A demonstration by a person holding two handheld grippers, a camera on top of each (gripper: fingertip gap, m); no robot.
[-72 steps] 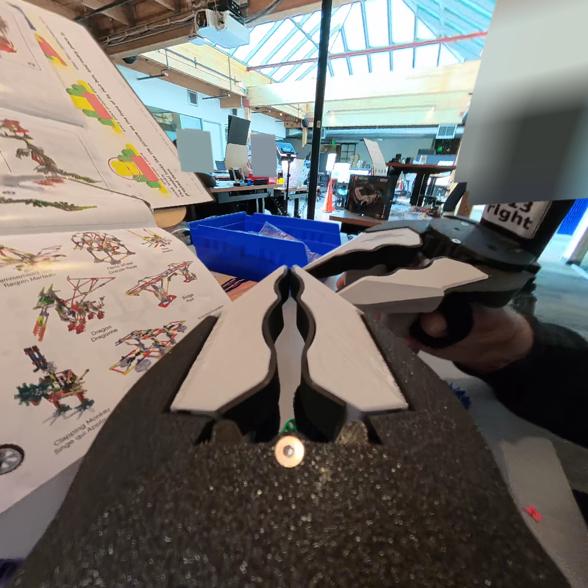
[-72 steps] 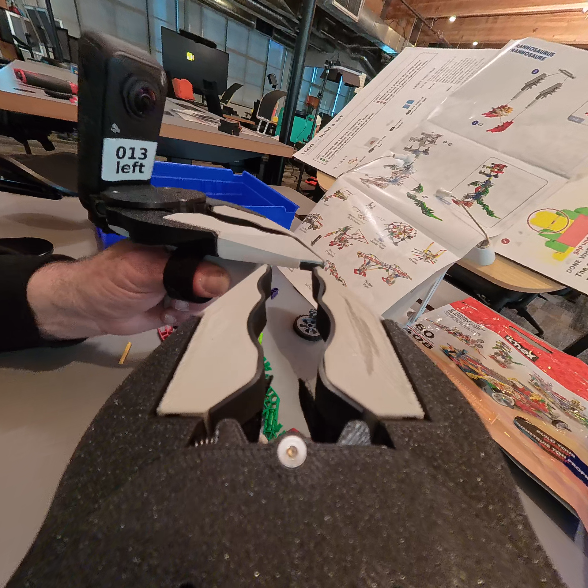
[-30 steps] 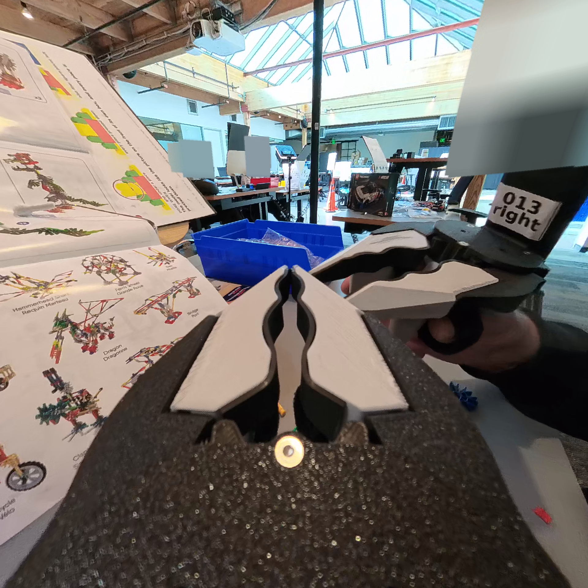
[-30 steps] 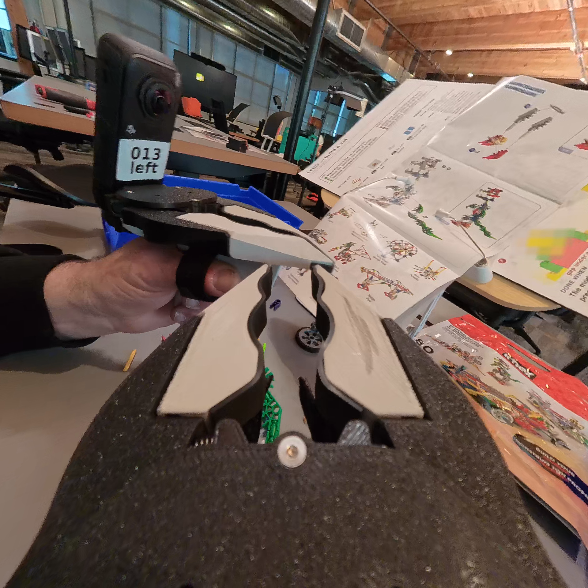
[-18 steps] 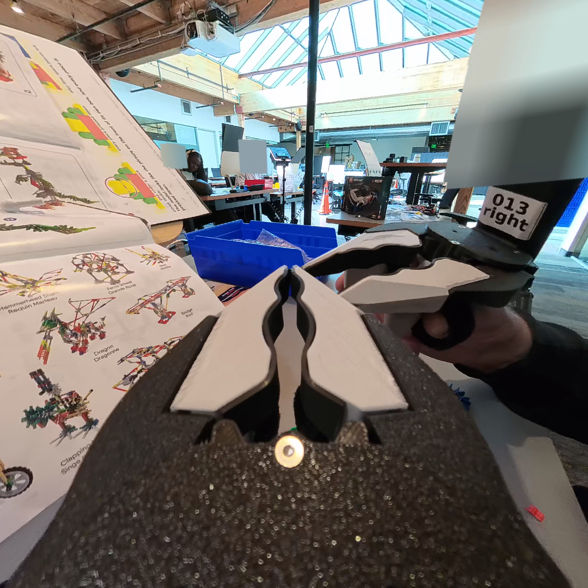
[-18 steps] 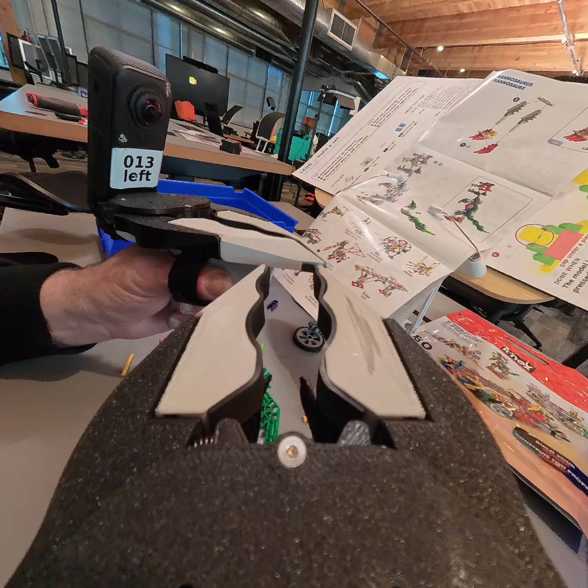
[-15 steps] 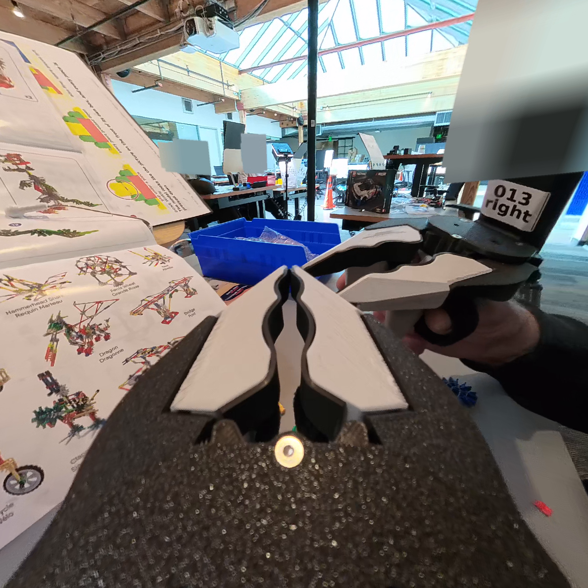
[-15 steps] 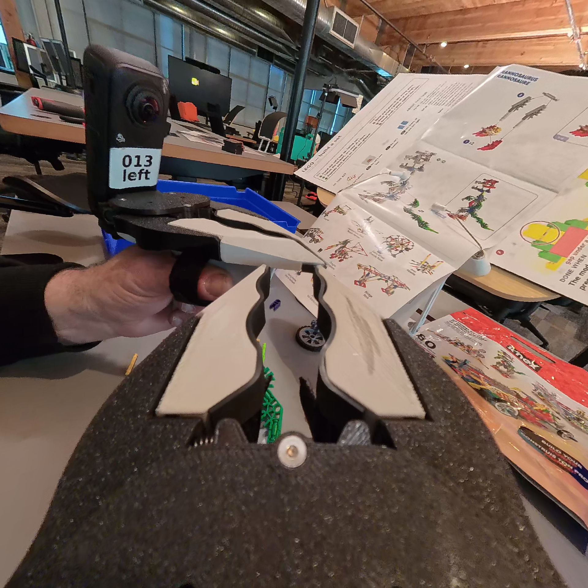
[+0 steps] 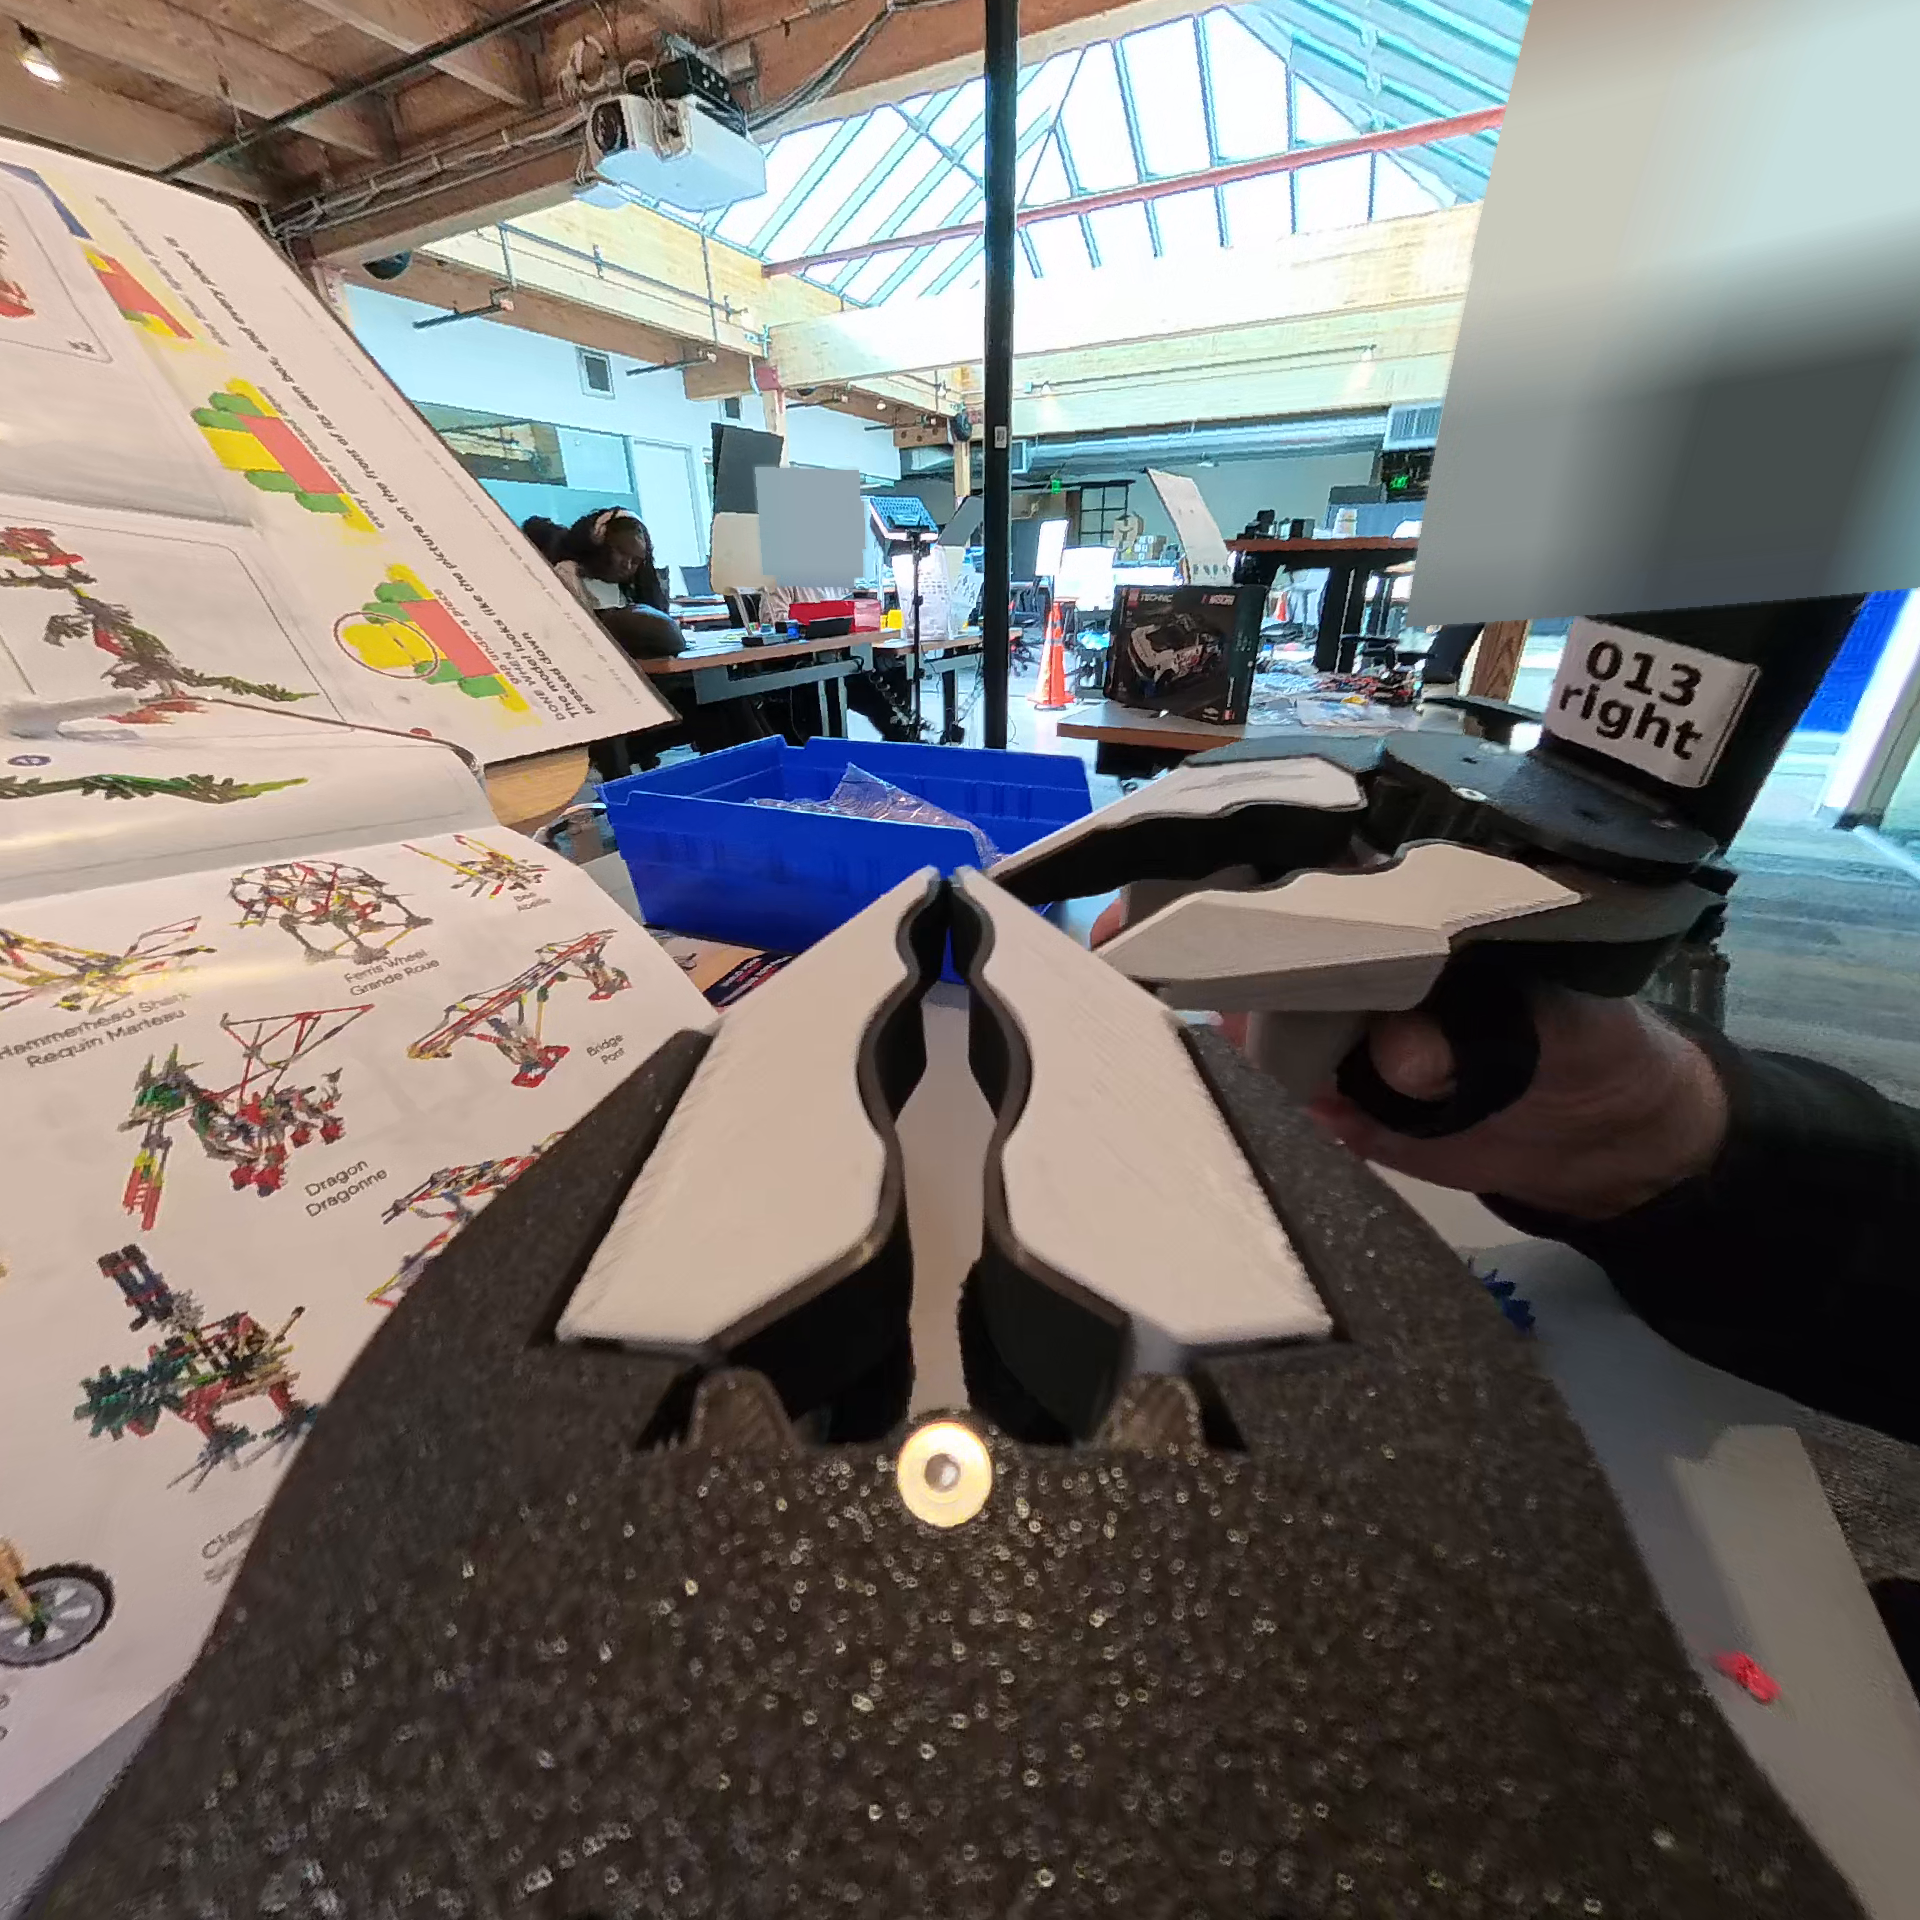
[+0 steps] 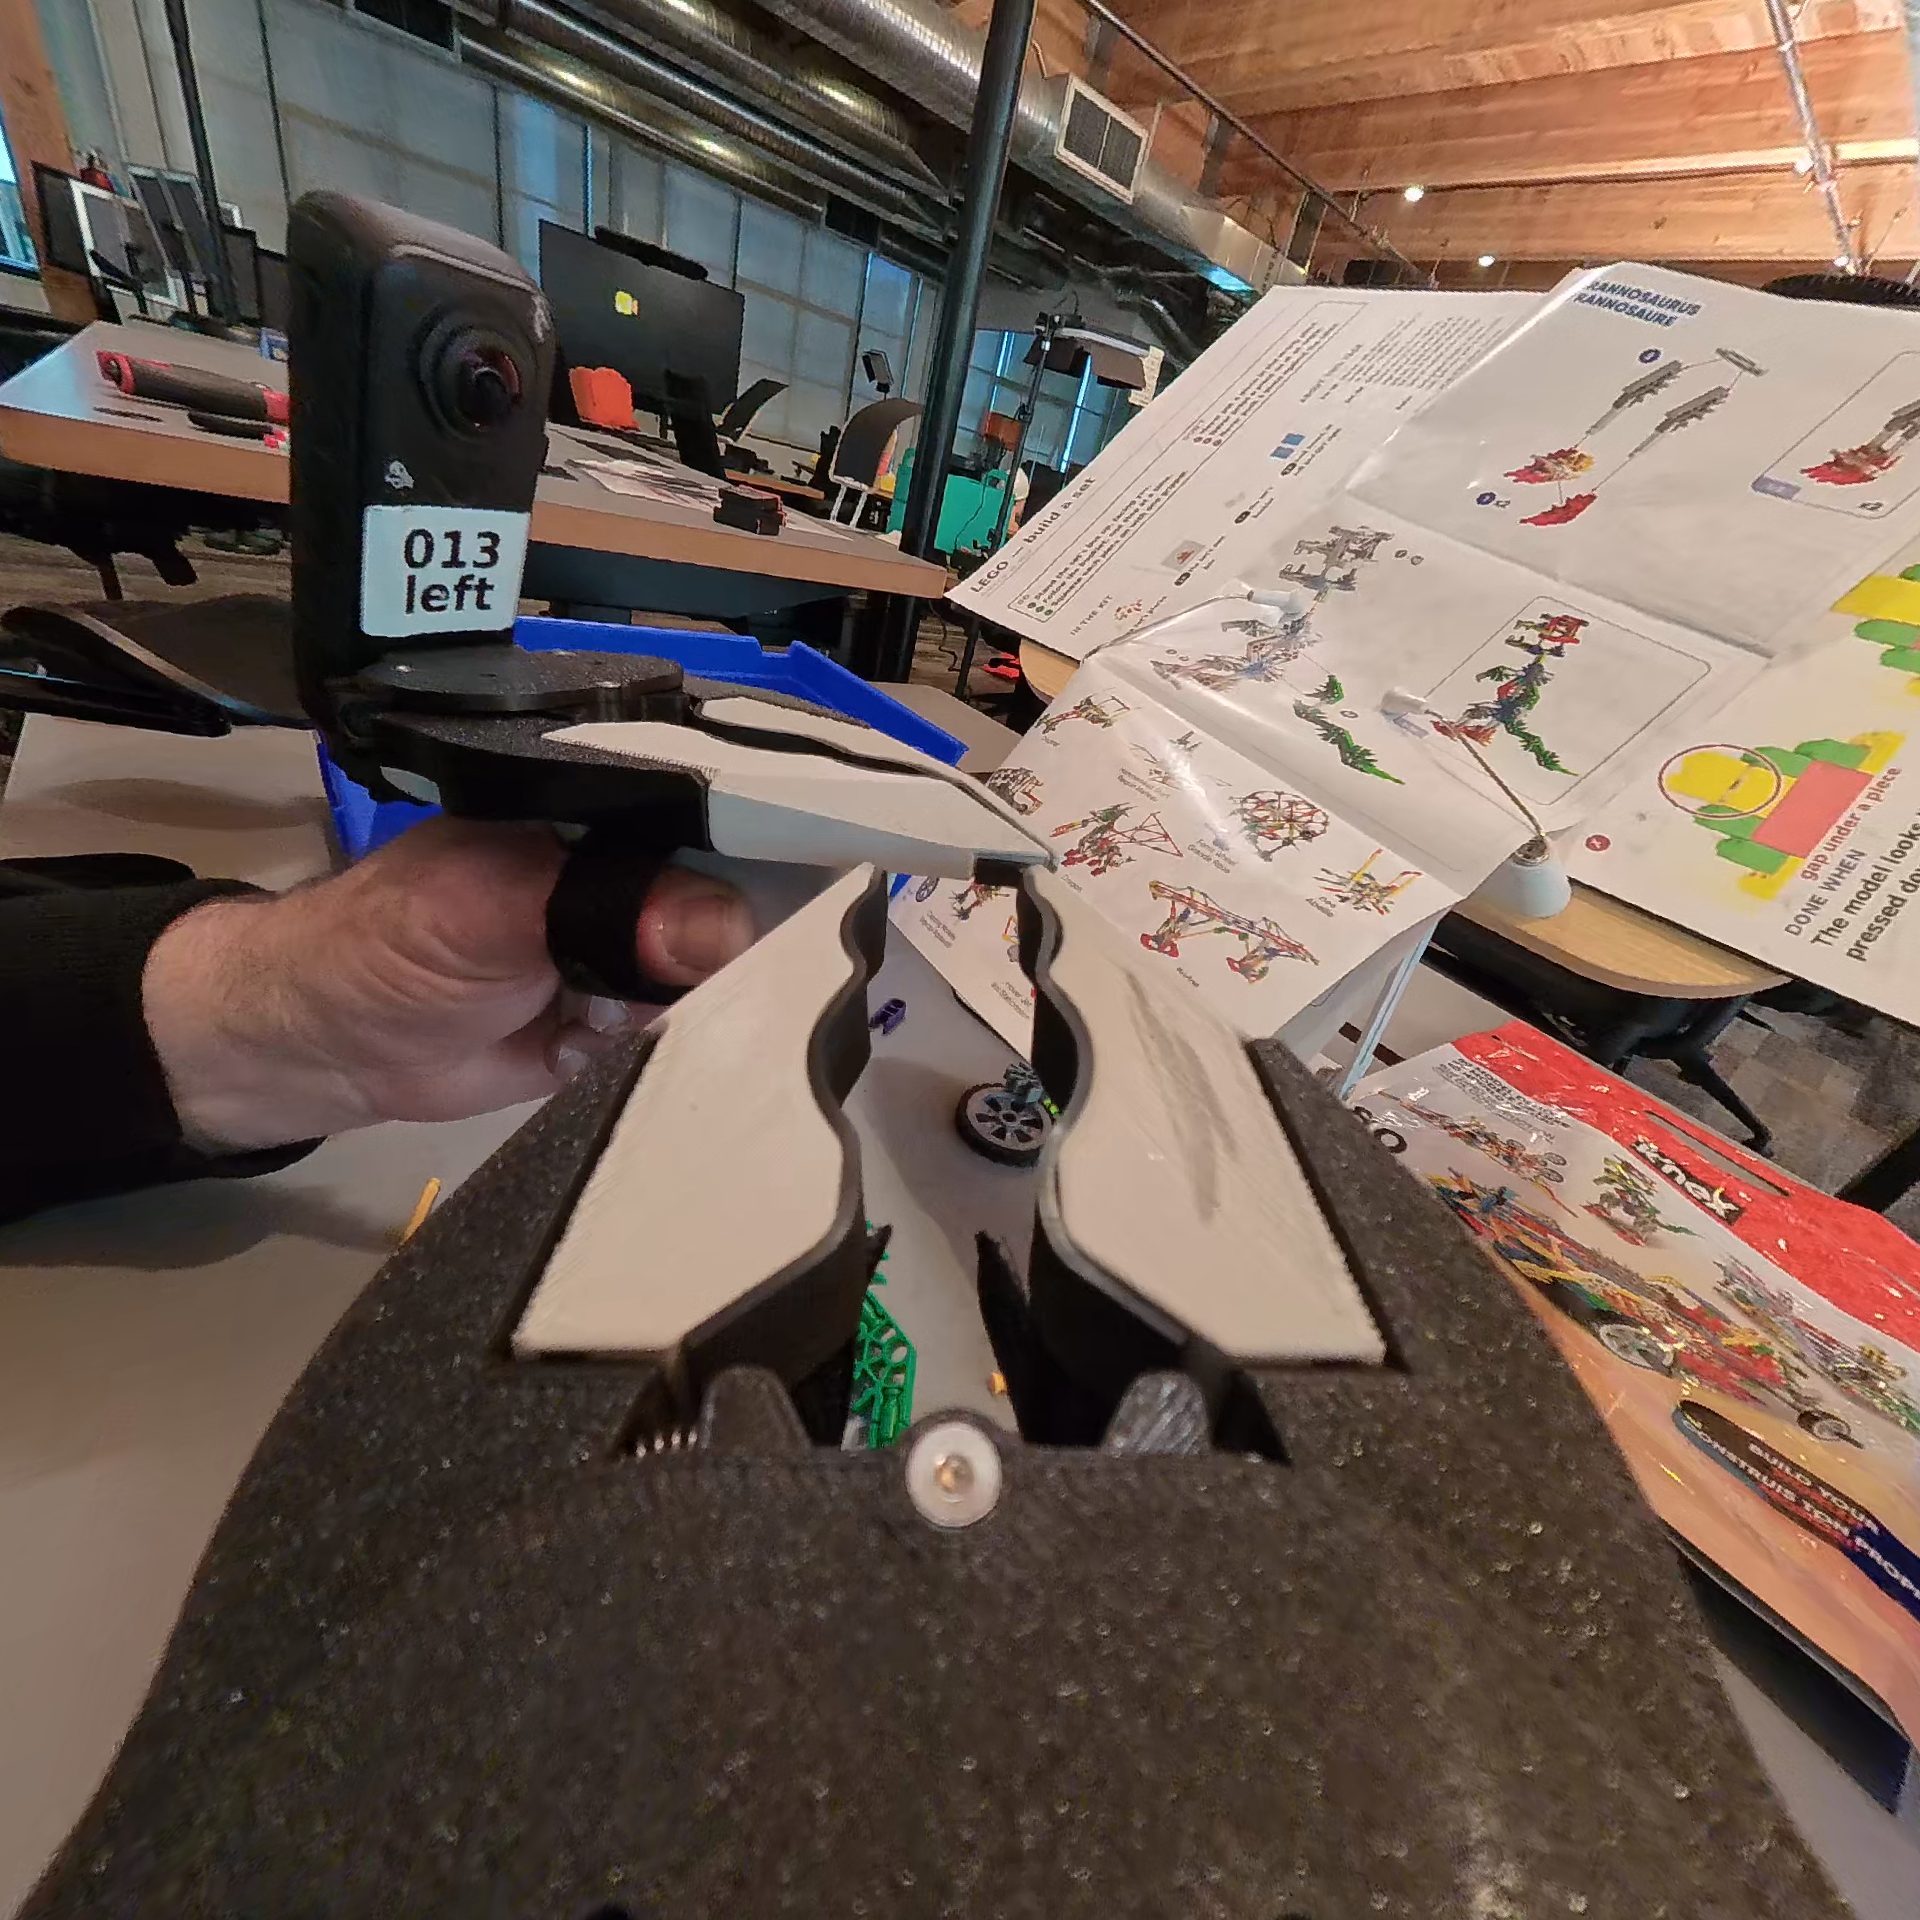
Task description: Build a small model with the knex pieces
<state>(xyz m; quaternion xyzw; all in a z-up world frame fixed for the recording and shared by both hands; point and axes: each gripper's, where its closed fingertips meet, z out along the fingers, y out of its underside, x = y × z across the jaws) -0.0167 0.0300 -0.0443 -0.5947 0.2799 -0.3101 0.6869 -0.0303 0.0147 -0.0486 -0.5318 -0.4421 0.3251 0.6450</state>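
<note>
My left gripper (image 9: 948, 885) is shut, its fingertips touching, and nothing shows between them. It also shows in the right wrist view (image 10: 1034, 857), held by a hand, with its tip just over the gap of my right gripper (image 10: 951, 883). My right gripper is open and empty; it shows in the left wrist view (image 9: 1049, 914), held by a hand to the right. Below the right gripper, on the grey table (image 10: 208, 1351), lie a small dark wheel (image 10: 1003, 1117), a green lattice piece (image 10: 883, 1361) and a small purple piece (image 10: 888, 1013).
An instruction sheet (image 9: 312, 1039) with pictures of models stands propped on the left; it also shows in the right wrist view (image 10: 1195, 831). A blue bin (image 9: 831, 842) sits behind. A red printed package (image 10: 1662, 1247) lies right. A yellow rod (image 10: 421, 1210) and a red bit (image 9: 1745, 1673) lie loose. Only a small space, under 4 cm, lies between the two pairs of fingers. The small dark wheel (image 10: 1003, 1117) is about equally far from each gripper, around 20 cm.
Both grippers have only swayed slightly. The left stays shut and the right stays open, tips close together as before.
</note>
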